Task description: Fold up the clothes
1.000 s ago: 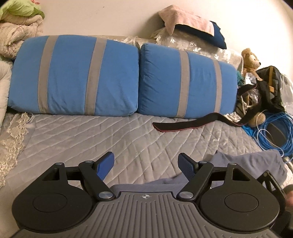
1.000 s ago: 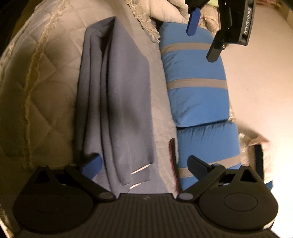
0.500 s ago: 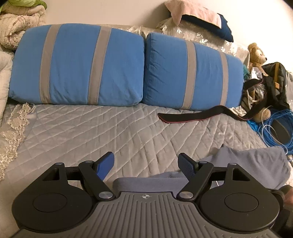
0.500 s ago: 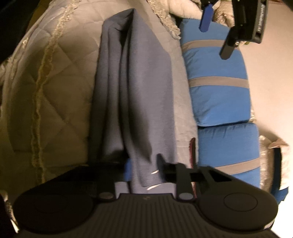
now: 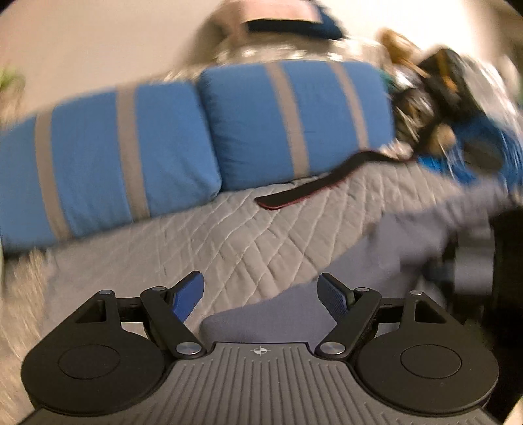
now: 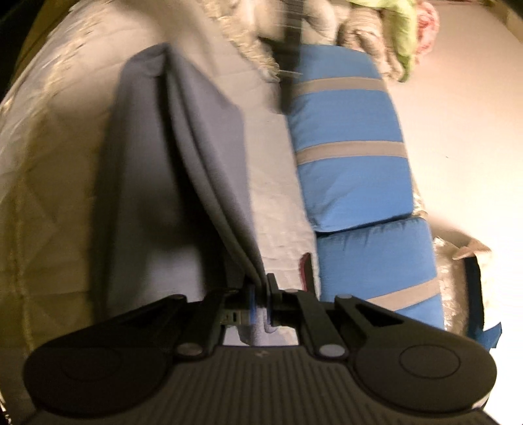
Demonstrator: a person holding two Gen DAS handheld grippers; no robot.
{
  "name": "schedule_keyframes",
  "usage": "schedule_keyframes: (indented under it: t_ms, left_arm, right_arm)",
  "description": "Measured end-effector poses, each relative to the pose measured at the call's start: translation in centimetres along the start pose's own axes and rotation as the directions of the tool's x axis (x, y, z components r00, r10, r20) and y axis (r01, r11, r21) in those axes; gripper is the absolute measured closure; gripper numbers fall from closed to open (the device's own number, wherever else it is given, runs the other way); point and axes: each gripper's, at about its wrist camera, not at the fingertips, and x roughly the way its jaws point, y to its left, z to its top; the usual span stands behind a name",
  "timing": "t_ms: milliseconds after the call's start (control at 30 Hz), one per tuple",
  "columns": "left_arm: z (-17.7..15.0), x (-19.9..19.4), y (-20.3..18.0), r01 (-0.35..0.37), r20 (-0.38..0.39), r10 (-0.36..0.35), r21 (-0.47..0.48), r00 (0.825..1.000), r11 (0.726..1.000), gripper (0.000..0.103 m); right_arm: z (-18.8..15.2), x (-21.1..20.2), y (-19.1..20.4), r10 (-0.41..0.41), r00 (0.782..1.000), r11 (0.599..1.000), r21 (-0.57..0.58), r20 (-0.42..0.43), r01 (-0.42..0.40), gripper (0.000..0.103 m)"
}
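left wrist view: the left gripper stands released, its blue pads wide apart and nothing pinched between them. just below and between the pads lies one end of the grey-blue garment, which runs off to the right across the grey quilted bed (the whole picture is smeared, so its folds are hard to read). at the far right edge the garment meets a dark blurred shape that i cannot tell apart. behind the quilt two blue cushions with grey stripes lean against the pale wall. a dark strap with a red edge lies on the quilt in front of the right cushion, apart from the garment. past it, at the upper right, sits a heap of clutter: a dark bag, something tan, and blue cable, all blurred.

right wrist view: the right gripper is closing, and its pads pinch the near edge of the garment, whose layered edge rises out of the jaws and stretches away up the frame as a long folded strip. the garment lies on the bed with bare quilt on both sides. to its right are the same striped cushions, one behind the other, not touching the cloth. a sliver of the red-edged strap shows just beside the gripper. at the top, bundled bedding with a green cloth is stacked by the wall.
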Motion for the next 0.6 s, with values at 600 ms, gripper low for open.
schedule_keyframes:
  t_ms: [600]
  left_arm:
    - [-6.4,0.8,-7.7,-0.172,0.005,0.190,0.453,0.982,0.875,0.027]
  right_arm:
    - [-0.8,0.4,-4.1,-0.053,0.998,0.997,0.050,-0.042,0.055,0.082]
